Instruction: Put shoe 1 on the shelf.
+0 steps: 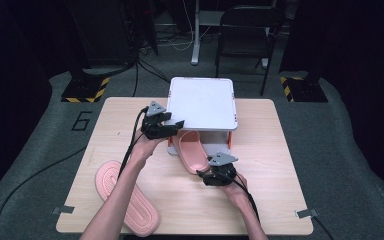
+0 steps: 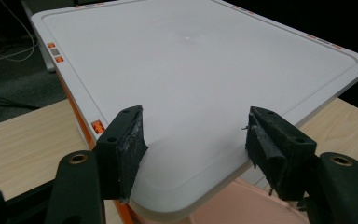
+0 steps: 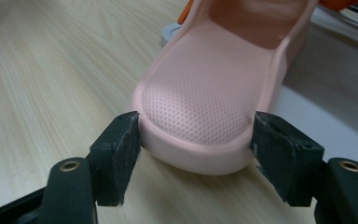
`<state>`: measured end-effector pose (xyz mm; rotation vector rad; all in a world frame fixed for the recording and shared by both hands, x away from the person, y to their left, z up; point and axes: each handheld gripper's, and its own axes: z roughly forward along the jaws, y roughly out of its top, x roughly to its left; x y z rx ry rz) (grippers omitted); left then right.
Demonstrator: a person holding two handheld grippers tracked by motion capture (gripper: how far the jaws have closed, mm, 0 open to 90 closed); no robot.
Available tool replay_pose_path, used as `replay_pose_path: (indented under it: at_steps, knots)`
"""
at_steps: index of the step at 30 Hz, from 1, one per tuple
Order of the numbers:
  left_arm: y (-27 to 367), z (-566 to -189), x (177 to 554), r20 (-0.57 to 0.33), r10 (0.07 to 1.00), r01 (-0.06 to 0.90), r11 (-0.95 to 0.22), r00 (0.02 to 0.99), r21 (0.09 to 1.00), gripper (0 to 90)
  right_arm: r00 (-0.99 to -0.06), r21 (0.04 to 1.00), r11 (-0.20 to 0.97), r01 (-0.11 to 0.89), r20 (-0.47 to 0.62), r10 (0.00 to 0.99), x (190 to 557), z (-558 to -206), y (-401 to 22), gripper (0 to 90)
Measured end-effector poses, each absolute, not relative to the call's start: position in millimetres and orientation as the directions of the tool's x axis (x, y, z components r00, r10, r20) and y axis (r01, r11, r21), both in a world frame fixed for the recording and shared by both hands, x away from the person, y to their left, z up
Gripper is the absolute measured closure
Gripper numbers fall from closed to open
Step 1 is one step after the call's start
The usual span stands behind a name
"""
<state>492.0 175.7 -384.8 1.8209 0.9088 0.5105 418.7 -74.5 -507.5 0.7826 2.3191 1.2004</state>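
Observation:
A pink slipper (image 1: 190, 150) lies on the wooden table (image 1: 270, 200), its toe end tucked under a white rack (image 1: 200, 100) with orange trim. My right gripper (image 1: 203, 172) is at the slipper's heel (image 3: 205, 102), and its pads press both sides of the heel, so it is shut on the slipper. The left gripper (image 1: 174, 125) hovers at the rack's front left corner. In the left gripper view its jaws stand open over the white top (image 2: 191, 56), nothing between them. A second pink slipper (image 1: 130, 200) lies sole up at the table's front left.
The rack stands at the table's far middle edge. Behind the table are a dark chair (image 1: 245, 35) and two yellow-and-black striped bases (image 1: 85, 90) on the floor. Black cables trail from both grippers toward the near side.

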Motion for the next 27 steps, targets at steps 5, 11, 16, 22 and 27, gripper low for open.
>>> replay_pose_path:
  at_steps: [5, 11, 16, 22, 27]
  knots:
    - [177, -385, 493, -0.060, 0.768, 0.359, -0.228, 0.638, 0.905, 36.9, -0.758, 0.836, 0.475, 0.275, -0.116, 0.641, 412, -508, -70, 36.8]
    - [176, -385, 493, -0.059, 0.773, 0.354, -0.220, 0.631, 0.909, 36.8, -0.789, 0.839, 0.476, 0.265, -0.096, 0.607, 408, -513, -65, 38.2]
    - [177, -385, 493, -0.060, 0.770, 0.356, -0.223, 0.635, 0.908, 36.9, -0.782, 0.825, 0.517, 0.226, -0.163, 0.601, 408, -516, -52, 37.8]
    - [177, -385, 493, -0.063, 0.771, 0.357, -0.219, 0.633, 0.908, 36.9, -0.760, 0.816, 0.536, 0.218, -0.202, 0.617, 424, -515, -42, 37.6]
    - [177, -385, 493, -0.068, 0.770, 0.359, -0.215, 0.634, 0.908, 36.9, -0.735, 0.818, 0.517, 0.252, -0.186, 0.652, 442, -514, -35, 37.9]
